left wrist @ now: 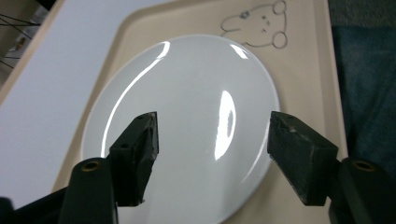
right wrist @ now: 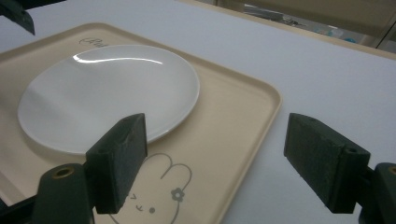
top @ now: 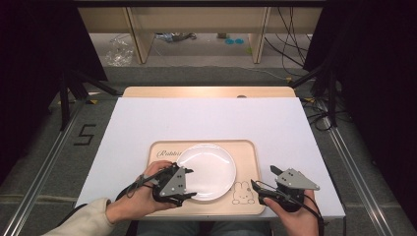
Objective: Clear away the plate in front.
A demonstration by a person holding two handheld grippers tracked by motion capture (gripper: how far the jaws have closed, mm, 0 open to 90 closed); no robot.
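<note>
My left claw [left wrist: 212, 140] hangs wide open and empty just above the white plate [left wrist: 187, 93]; my right claw [right wrist: 215, 158], also open, straddles the tray's [right wrist: 252, 116] corner.

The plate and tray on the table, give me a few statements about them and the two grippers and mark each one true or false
1. The white plate lies on the beige tray. True.
2. The left gripper is clamped on the plate's rim. False: its jaws stand open above the plate, pressing on nothing.
3. The plate carries food. False: its surface is bare and glossy.
4. A rabbit drawing is printed on the tray near the right gripper. True.
5. The right gripper holds the tray's edge. False: its jaws are open, with nothing between them.
</note>
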